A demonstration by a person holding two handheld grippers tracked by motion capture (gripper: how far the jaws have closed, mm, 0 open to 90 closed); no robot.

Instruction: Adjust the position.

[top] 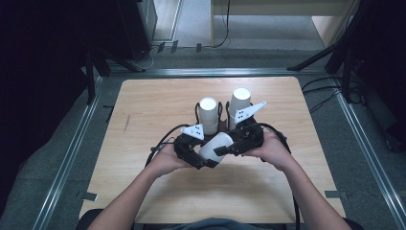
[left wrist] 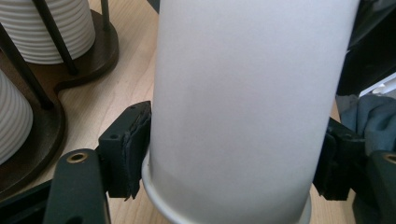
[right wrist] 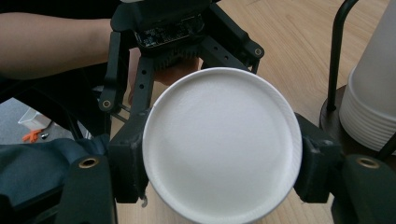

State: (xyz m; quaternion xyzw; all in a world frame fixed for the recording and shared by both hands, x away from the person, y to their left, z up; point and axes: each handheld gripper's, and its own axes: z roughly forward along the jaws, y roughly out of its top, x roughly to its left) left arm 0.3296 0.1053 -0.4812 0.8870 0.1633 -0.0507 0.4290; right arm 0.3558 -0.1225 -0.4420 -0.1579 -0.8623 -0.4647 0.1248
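A white paper cup [top: 216, 145] lies on its side just above the table, held between both grippers. My left gripper [top: 207, 158] comes in from the left; in the left gripper view its pads [left wrist: 127, 151] press on the cup's wall [left wrist: 243, 93] near the rolled rim. My right gripper [top: 226, 147] comes from the right. In the right gripper view the cup's round base [right wrist: 222, 144] faces the camera with a black pad [right wrist: 128, 158] tight against each side. The left gripper's body [right wrist: 173, 28] shows behind the cup.
Behind the grippers a dark wooden holder [left wrist: 88, 70] with black rods carries two stacks of white cups [top: 208, 114] [top: 239, 103]. The nearer stack [right wrist: 373, 102] stands close to my right jaw. The wooden table [top: 153, 105] has metal rails around it.
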